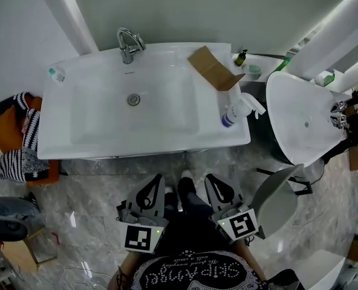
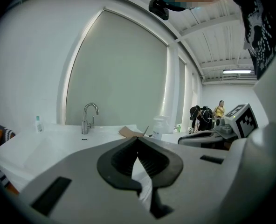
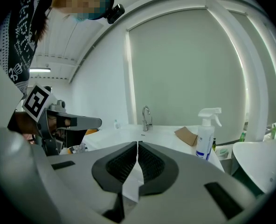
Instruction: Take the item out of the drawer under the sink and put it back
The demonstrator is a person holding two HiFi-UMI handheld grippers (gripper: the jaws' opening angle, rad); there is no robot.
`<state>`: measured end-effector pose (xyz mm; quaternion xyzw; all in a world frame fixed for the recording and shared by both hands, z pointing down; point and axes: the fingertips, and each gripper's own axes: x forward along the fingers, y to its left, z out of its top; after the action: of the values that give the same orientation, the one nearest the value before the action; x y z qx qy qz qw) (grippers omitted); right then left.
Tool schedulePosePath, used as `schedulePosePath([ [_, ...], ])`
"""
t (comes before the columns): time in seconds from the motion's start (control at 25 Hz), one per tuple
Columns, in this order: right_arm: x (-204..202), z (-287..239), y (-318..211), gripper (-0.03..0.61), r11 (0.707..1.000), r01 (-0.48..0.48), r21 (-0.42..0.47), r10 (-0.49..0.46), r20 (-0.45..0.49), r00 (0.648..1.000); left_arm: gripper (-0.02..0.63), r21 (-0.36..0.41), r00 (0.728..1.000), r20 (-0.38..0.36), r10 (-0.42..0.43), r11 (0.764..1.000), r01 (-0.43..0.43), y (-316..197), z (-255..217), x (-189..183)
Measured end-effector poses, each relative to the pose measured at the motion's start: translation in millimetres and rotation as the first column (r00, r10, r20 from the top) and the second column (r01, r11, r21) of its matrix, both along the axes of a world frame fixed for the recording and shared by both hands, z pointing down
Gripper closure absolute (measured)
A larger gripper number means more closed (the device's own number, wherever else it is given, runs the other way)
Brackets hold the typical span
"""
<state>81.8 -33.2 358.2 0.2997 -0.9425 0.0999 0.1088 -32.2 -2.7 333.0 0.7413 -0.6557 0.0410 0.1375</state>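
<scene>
The white sink (image 1: 167, 132) with its chrome tap (image 1: 129, 44) stands in front of me. Its front edge hides the drawer beneath it, and no item from it shows. My left gripper (image 1: 159, 177) and right gripper (image 1: 208, 177) hang side by side over the marble floor, short of the sink's front edge and pointing at it. In the left gripper view the left gripper (image 2: 138, 138) is shut with nothing between its tips. The right gripper (image 3: 137, 143) is likewise shut and empty in the right gripper view, with the tap (image 3: 146, 117) straight ahead.
A cardboard flap (image 1: 212, 68) and a spray bottle (image 1: 236, 110) sit on the sink's right side, a small bottle (image 1: 56, 74) at its left. A second white basin (image 1: 306, 119) and a grey seat (image 1: 276, 201) stand right. Striped cloth (image 1: 16, 144) lies left.
</scene>
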Motion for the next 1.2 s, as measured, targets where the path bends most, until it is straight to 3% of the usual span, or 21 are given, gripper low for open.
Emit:
schedulePosePath([
  [0.44,-10,0,35,0.558,0.997,-0.05,0.055,0.048,0.025,0.999,0.611,0.027,0.999,-0.006,0.053,0.998,-0.053,34,3,-2],
  [0.92,-16,-11,28,0.558,0.994,-0.048,0.098,0.042,0.062,0.997,0.611,0.097,1.0,-0.003,0.021,0.995,-0.021,38,-11,-15],
  [1.2,-12,-8,30,0.558,0.995,-0.054,0.088,0.049,0.054,0.997,0.611,0.089,1.0,0.007,0.028,0.996,-0.029,40,-6,-15],
])
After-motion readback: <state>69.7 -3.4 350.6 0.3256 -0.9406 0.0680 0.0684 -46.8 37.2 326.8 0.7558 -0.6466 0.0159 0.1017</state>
